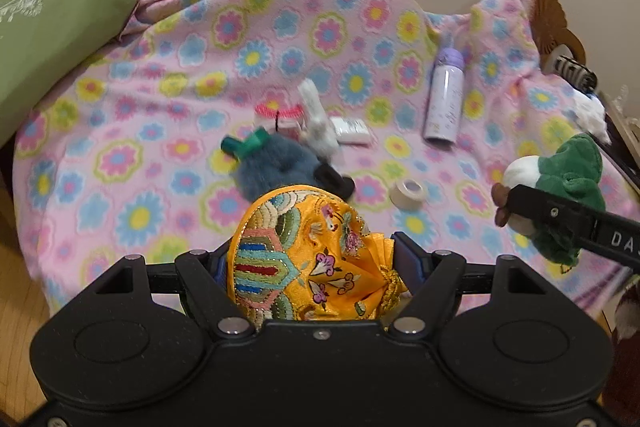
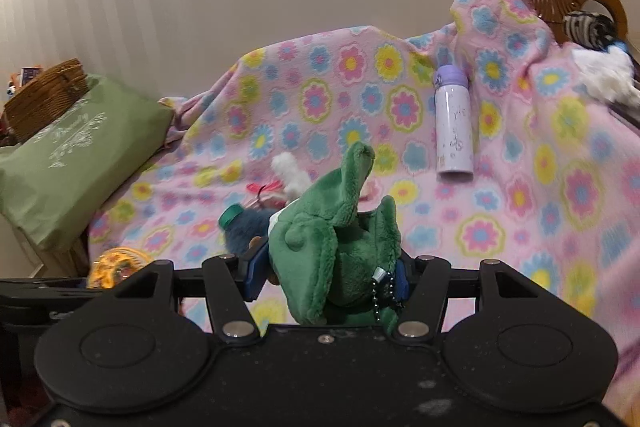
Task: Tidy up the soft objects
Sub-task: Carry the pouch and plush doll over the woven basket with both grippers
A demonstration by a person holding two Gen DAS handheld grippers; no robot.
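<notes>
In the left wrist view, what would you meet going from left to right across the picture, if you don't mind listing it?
green cushion → blue furry toy → white packet → tape roll → lilac bottle → green plush toy, gripped by the right gripper

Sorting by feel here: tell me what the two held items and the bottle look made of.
Yellow pouch: woven brocade, satin sheen, metallic threads glinting.
Green toy: plush fabric, short matte pile, fuzzy edges.
Lavender bottle: rigid and smooth, likely coated metal or plastic; the look leaves that open.

Our left claw [image 1: 312, 259] is clamped on the yellow pouch [image 1: 304, 251]; our right claw [image 2: 328, 267] grips the green plush [image 2: 332, 227].
</notes>
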